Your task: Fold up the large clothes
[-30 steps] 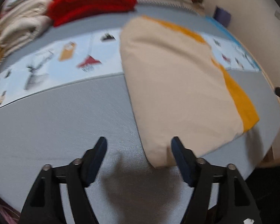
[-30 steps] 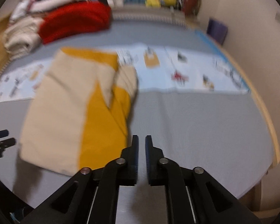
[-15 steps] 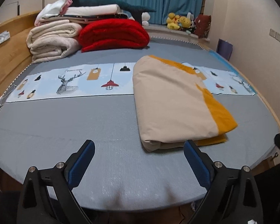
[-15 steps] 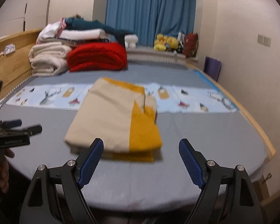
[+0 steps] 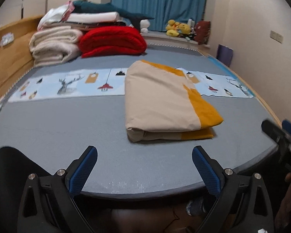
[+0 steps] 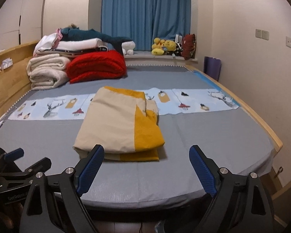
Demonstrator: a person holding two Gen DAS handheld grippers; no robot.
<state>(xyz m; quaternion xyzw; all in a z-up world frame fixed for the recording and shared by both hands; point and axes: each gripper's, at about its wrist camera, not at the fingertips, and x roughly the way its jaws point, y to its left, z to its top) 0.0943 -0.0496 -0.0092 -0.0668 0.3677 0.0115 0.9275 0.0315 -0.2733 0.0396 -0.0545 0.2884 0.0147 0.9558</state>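
Observation:
A beige and mustard-yellow cloth (image 5: 161,101) lies folded into a thick rectangle on the grey bed (image 5: 58,128); it also shows in the right wrist view (image 6: 116,124). My left gripper (image 5: 144,167) is open and empty, held back at the bed's near edge, short of the cloth. My right gripper (image 6: 146,167) is open and empty too, at the near edge just in front of the cloth. The left gripper appears at the lower left of the right wrist view (image 6: 13,165), and the right gripper shows at the right edge of the left wrist view (image 5: 281,136).
A red blanket (image 6: 97,66) and a stack of white and cream bedding (image 6: 48,69) sit at the far left by the wooden headboard (image 6: 7,81). A printed pale-blue strip (image 6: 194,101) crosses the bed. Plush toys (image 6: 164,46) line the window ledge. A wall stands to the right.
Both grippers have pulled back from the folded cloth to the bed's near edge and risen level. The right gripper went from shut to open; the left opened wider. The cloth stays put.

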